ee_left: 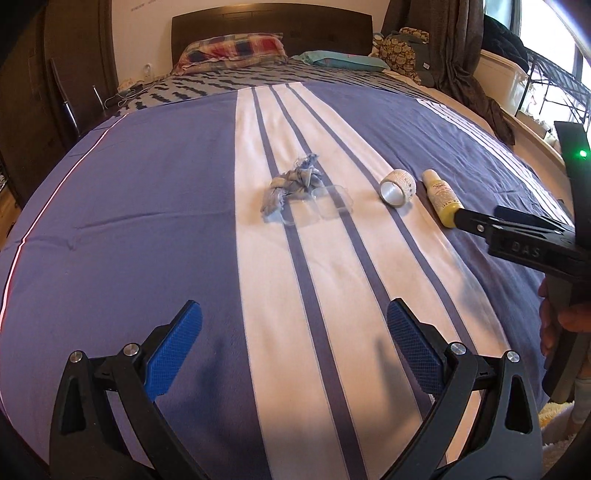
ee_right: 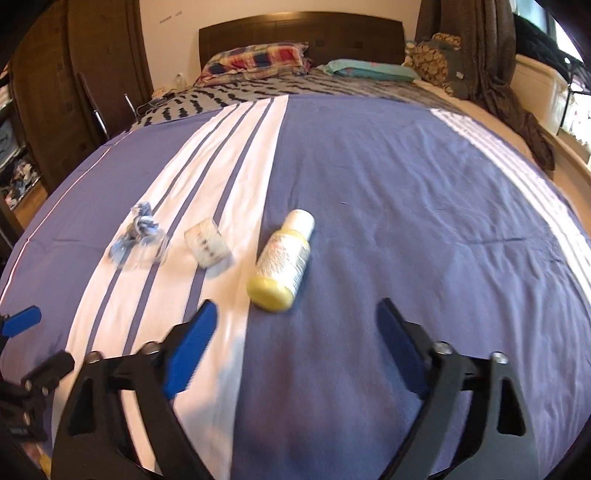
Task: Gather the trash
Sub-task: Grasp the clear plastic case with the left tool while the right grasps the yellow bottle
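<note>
yellow bottle [ee_right: 282,264] | lying just ahead of wide-apart right tongs [ee_right: 297,325]

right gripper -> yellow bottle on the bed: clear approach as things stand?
Probably yes. The yellow bottle lies alone on the blanket, just ahead of the open right gripper, with nothing between them. The tape roll sits apart, to its left.

I'm in somebody's bedroom at home, pretty clearly. There's a big bed [ee_left: 147,206] with a dark wooden headboard [ee_left: 271,27], a plaid pillow [ee_left: 231,50], a wardrobe [ee_right: 55,96] and curtains [ee_right: 476,44].
</note>
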### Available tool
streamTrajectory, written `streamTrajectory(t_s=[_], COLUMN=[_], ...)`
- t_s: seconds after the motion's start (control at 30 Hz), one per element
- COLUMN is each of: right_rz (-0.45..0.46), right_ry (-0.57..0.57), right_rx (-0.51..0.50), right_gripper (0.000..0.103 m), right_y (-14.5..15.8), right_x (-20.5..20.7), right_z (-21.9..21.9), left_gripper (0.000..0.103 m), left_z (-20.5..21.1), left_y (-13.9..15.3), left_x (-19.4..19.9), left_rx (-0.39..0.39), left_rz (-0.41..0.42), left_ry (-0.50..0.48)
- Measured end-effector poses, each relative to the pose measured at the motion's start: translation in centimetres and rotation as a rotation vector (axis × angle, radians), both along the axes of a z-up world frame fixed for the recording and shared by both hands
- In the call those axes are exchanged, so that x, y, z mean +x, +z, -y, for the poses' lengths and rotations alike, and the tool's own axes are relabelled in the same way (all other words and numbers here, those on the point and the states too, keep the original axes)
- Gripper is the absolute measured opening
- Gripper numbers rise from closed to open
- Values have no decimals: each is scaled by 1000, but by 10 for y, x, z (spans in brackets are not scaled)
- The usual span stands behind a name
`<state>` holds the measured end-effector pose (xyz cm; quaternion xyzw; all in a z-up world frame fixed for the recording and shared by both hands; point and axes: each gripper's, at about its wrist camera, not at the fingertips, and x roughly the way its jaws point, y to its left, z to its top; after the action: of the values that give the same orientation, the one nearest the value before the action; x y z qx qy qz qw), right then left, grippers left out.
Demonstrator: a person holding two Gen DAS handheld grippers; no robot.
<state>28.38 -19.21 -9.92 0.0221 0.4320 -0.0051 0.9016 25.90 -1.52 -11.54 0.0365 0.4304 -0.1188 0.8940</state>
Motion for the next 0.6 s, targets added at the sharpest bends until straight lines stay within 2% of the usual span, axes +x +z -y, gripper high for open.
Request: streamTrajectory(t_s=[0.17,0.27,0.3,0.37,0.4,0.6], right_rz=[-32,-56,-65,-70,-68,-46], right_ry=[8,10,9,13,22,45], right_rx=[8,5,0,-10,-19,-21], right_gripper=[75,67,62,47,36,34], right_y=[-12,-18,-20,-22,-21,-18], right_x=[25,35,39,41,43,34], right_z=[-5,-6,-6,-6,-5,8], left_gripper=[95,94,94,92,89,86], left_z=[6,9,12,17,20,34], left_y=[-5,-8,-9,-12,-14,-27], left_x=[18,29,33,41,45,72], left_rx=[-8,-23,-29,-29,-29,-38], left_rz=[-12,-23,-29,-37,-43,-79], left_ry=[-6,-6,-9,-16,-21,-11])
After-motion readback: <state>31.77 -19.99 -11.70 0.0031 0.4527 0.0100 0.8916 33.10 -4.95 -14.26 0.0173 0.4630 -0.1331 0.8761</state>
